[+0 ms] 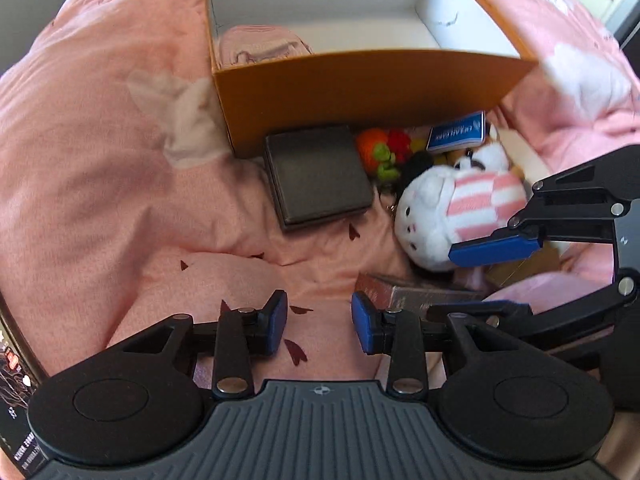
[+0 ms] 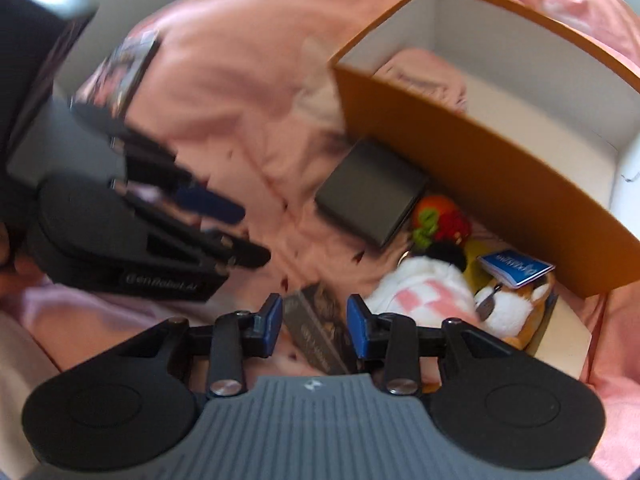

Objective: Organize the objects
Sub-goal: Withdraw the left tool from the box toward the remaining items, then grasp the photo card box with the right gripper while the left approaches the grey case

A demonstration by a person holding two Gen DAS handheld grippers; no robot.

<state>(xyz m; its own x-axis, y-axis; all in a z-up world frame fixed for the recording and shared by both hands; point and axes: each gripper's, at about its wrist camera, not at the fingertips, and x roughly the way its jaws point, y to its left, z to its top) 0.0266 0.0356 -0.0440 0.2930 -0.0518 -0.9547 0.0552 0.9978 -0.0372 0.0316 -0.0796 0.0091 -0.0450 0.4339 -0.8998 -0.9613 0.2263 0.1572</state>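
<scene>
My left gripper (image 1: 319,322) hangs open over pink bedding with nothing between its blue pads; in the right wrist view it appears blurred at the left (image 2: 252,236). My right gripper (image 2: 313,320) is shut on a dark printed box (image 2: 316,328), which fills the gap between its pads. The left wrist view shows that gripper (image 1: 452,280) at the right edge, with the box (image 1: 400,292) sticking out to the left. Just behind it lies a white plush with pink stripes (image 1: 440,208). An open orange carton (image 1: 360,88) with white inner walls stands beyond, with a folded pink item (image 1: 256,44) inside.
A black square case (image 1: 316,176) lies against the carton's front. Beside it are small orange, red and green knitted toys (image 1: 380,148), a blue booklet (image 1: 456,132) and a brown-and-white plush (image 2: 516,312). A patterned box (image 2: 132,64) rests on the pink bedding (image 1: 120,160) at the left.
</scene>
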